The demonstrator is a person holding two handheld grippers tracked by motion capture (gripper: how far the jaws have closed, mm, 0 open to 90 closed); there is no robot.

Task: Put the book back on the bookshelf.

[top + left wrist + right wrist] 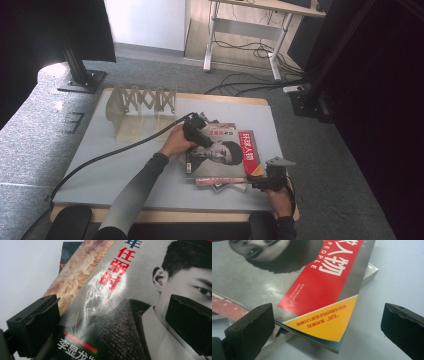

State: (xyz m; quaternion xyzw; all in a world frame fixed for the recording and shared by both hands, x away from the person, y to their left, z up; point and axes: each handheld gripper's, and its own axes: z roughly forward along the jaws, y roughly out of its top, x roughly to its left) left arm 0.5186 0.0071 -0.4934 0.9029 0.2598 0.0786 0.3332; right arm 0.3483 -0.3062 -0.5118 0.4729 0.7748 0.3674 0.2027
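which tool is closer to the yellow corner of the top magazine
Right. The right tool sits open around the yellow corner of the top magazine; the left tool hovers open over its far left part.

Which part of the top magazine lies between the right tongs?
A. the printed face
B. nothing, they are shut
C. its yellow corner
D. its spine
C: in the right gripper view, the yellow corner of the top magazine lies between the open right tongs.
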